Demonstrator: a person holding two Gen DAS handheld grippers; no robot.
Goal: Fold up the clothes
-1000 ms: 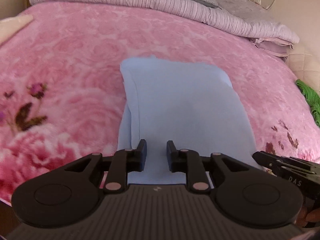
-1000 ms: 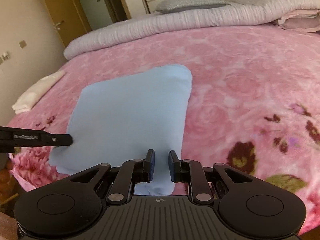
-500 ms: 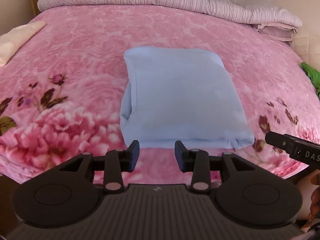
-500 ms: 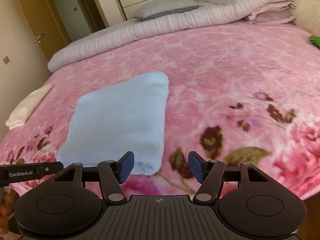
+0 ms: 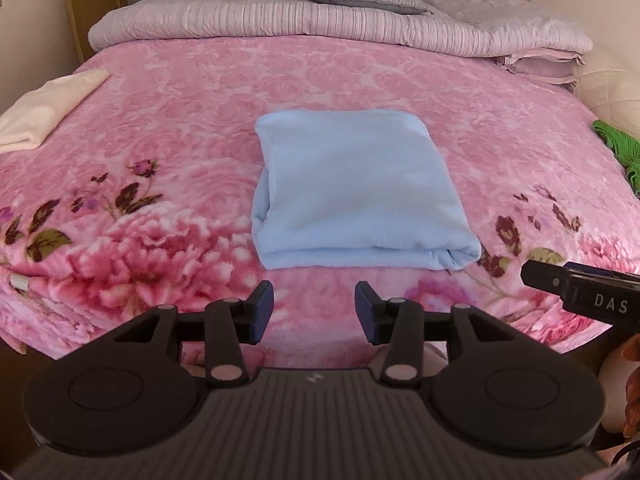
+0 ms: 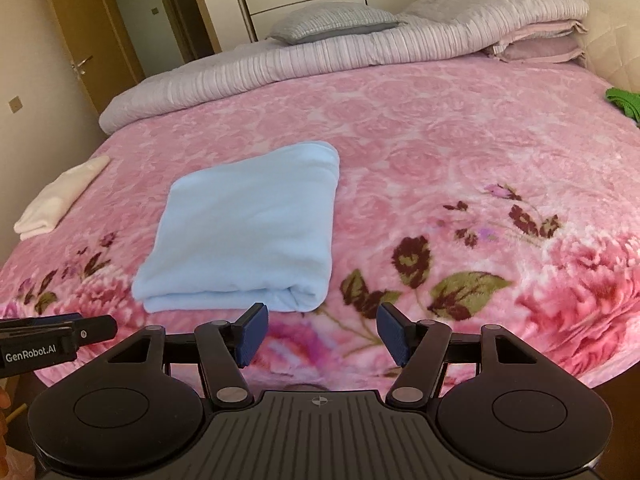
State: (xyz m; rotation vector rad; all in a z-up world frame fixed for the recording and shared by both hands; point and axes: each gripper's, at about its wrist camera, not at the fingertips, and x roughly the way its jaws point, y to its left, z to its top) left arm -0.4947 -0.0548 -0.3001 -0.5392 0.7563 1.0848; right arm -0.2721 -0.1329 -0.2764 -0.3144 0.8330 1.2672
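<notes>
While you hold both grippers just off the near edge of the bed (image 5: 168,92), neither one is touching cloth: your left gripper (image 5: 314,312) has its blue-padded fingers spread apart with only the pink floral blanket (image 6: 460,152) showing between them, and your right gripper (image 6: 319,334) is likewise released, its gap a little wider. The light blue garment (image 5: 352,188) lies folded into a thick rectangle on the blanket, close to the near edge and roughly midway along it, its layered open edges facing you and its rounded fold at the far end. In your right wrist view the same garment (image 6: 248,224) sits left of your fingers, with its near right corner just beyond the left fingertip. Your left gripper's tip shows at the left margin of that view, and your right gripper's tip shows at the right margin of the left view, both beside the near edge. A folded cream cloth (image 5: 44,110) rests by the left edge of the bed, a green item (image 5: 618,148) by the right edge, and a striped lilac duvet (image 6: 320,60) with a grey pillow (image 6: 332,24) lies along the far edge.
</notes>
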